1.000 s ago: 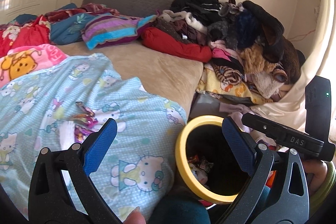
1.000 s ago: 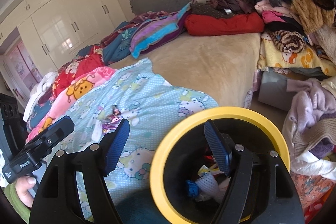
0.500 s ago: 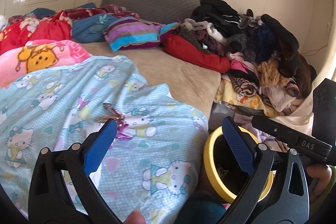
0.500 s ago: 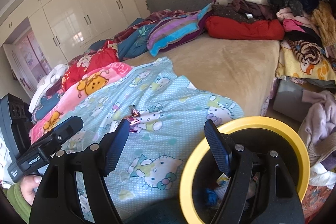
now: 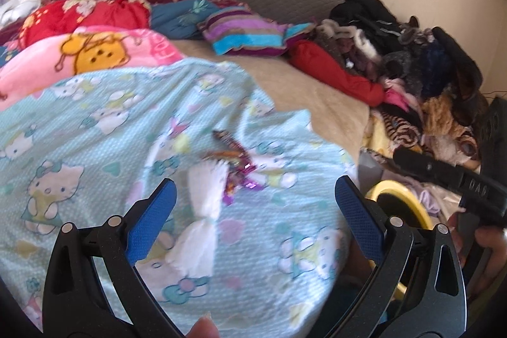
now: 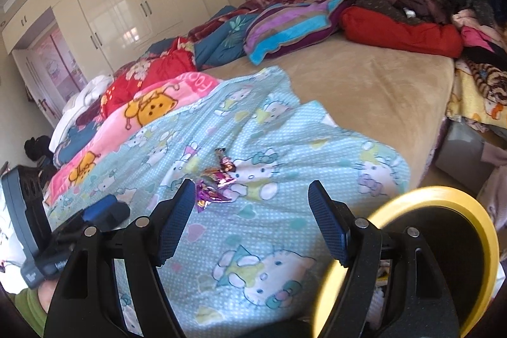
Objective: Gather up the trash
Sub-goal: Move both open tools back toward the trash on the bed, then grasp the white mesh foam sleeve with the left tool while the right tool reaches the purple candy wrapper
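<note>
Crumpled shiny candy wrappers (image 5: 233, 160) (image 6: 218, 176) lie on the light-blue cartoon-cat blanket (image 5: 95, 122) (image 6: 269, 227). Just in front of them, in the left wrist view, lies a white crumpled tissue (image 5: 206, 195). My left gripper (image 5: 255, 211) is open above the blanket, with the tissue and wrappers just ahead between its blue pads. My right gripper (image 6: 252, 217) is open and empty, and the wrappers sit just beyond its left pad. A black bin with a yellow rim (image 5: 396, 195) (image 6: 459, 211) stands by the bed at the right edge, with trash inside.
A pink blanket (image 6: 149, 106), a striped pillow (image 5: 247, 34) and a red bundle (image 6: 402, 30) lie on the tan bed (image 6: 380, 91). A tall heap of clothes (image 5: 427, 68) fills the right side. White wardrobes (image 6: 126, 8) line the far wall.
Both grippers have swung left, away from the bin and over the blanket. The wrappers are now nearer and central, and the bin has slid to the right edge of both views.
</note>
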The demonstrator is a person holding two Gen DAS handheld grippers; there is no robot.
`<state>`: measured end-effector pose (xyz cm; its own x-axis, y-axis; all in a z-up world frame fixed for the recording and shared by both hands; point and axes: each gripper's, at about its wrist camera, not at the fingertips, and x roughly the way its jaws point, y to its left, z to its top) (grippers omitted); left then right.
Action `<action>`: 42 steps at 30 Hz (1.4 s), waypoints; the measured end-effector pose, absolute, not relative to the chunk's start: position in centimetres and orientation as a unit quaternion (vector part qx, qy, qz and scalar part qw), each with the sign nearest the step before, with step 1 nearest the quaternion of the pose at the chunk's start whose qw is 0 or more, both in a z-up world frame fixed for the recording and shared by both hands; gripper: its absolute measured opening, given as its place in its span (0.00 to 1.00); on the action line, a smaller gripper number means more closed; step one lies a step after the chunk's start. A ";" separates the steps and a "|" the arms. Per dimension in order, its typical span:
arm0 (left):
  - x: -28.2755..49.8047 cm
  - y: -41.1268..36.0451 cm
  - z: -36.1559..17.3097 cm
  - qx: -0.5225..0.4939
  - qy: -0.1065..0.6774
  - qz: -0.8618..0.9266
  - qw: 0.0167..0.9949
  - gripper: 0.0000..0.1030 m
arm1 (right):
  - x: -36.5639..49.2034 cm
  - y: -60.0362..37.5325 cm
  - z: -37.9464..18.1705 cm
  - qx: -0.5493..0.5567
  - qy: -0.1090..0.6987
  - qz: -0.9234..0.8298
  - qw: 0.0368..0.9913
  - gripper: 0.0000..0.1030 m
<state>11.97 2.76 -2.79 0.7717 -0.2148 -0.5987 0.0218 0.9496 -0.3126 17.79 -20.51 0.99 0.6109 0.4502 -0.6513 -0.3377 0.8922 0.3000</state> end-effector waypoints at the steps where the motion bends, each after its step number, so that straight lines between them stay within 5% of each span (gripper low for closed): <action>1: 12.0 2.9 -3.1 -0.145 0.336 -0.061 0.929 0.89 | 18.2 -19.9 0.8 0.069 0.384 0.224 0.893 0.69; 9: 12.3 4.4 -6.3 -0.142 0.376 -0.052 0.914 0.88 | 21.3 -15.9 -1.7 0.046 0.408 0.252 0.876 0.65; 21: 13.3 4.7 -10.6 -0.143 0.435 -0.049 0.888 0.62 | 26.4 -11.0 -7.2 0.024 0.471 0.272 0.839 0.58; 31: 13.2 3.7 -11.9 -0.132 0.454 -0.054 0.880 0.51 | 29.4 -8.8 -10.5 0.030 0.513 0.284 0.809 0.53; 34: 13.1 3.8 -11.9 -0.131 0.455 -0.053 0.879 0.44 | 29.6 -8.4 -11.2 0.031 0.523 0.291 0.800 0.47; 37: 13.2 4.1 -11.9 -0.133 0.457 -0.050 0.878 0.37 | 29.4 -8.2 -11.7 0.030 0.528 0.297 0.795 0.31; 42: 13.1 4.6 -11.8 -0.139 0.455 -0.050 0.878 0.23 | 28.3 -8.8 -11.2 0.034 0.518 0.300 0.800 0.31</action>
<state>13.11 4.64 -11.76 0.5807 -0.2149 -0.7853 -0.0384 0.9562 -0.2900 28.29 -8.85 -11.22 0.2838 0.5154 -0.8086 -0.4443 0.8180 0.3654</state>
